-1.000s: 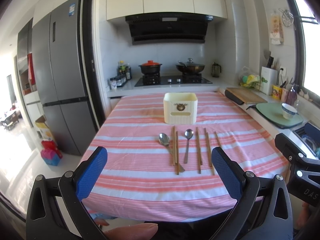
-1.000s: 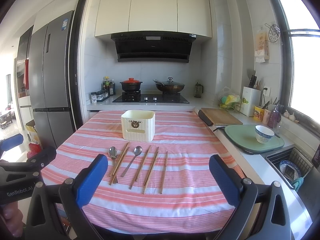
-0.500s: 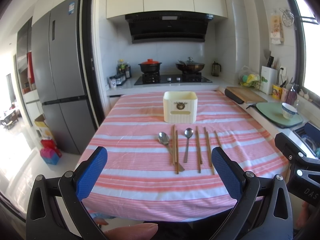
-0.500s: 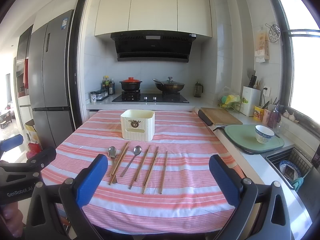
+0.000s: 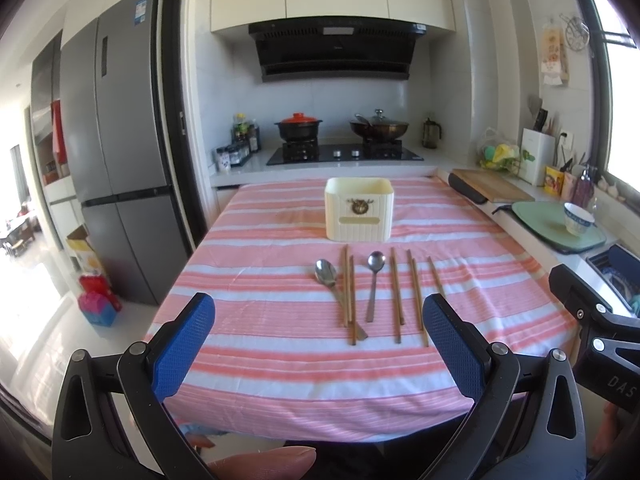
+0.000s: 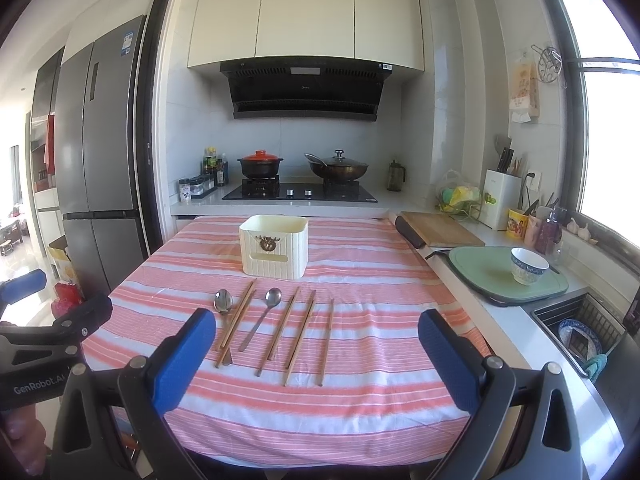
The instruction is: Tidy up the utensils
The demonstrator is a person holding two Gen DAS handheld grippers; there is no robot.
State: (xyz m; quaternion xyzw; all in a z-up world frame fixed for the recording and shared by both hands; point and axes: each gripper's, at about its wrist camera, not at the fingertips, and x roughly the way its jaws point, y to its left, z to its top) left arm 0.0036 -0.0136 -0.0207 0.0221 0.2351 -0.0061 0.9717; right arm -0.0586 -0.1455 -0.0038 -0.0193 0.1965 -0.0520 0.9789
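Awaiting the first pick: nothing is yet lifted, and every utensil lies loose on the striped cloth of the counter (image 5: 248,240).

Landmark: cream holder box (image 5: 359,208), upright, open at the top, apparently empty as far as its rim shows.

Items, all on the near side of the holder box and well apart from both tools:
- Left spoon (image 5: 326,272), bowl toward the holder box, its handle running under the nearest chopstick pair (image 5: 349,292).
- Second spoon (image 5: 374,280), directly in front of the holder box, lying clear of its neighbours.
- Further chopsticks (image 6: 298,330), three or four singles fanned to the right of the second spoon, roughly parallel, tips pointing at the holder box.

Tools:
- Left hand-held gripper (image 5: 318,344): jaws spread wide, holding nothing, poised at the counter's near edge, short of the utensil row.
- Right hand-held gripper (image 6: 316,354): likewise spread wide and empty, also short of the row.

Judgement: the step in hand is the approach. The next move calls for reaching forward and down over one piece, probably an end chopstick or the free spoon, closing across its thin shaft, then carrying it to the holder box and dropping it in upright. The crossed spoon and chopsticks may drag together.
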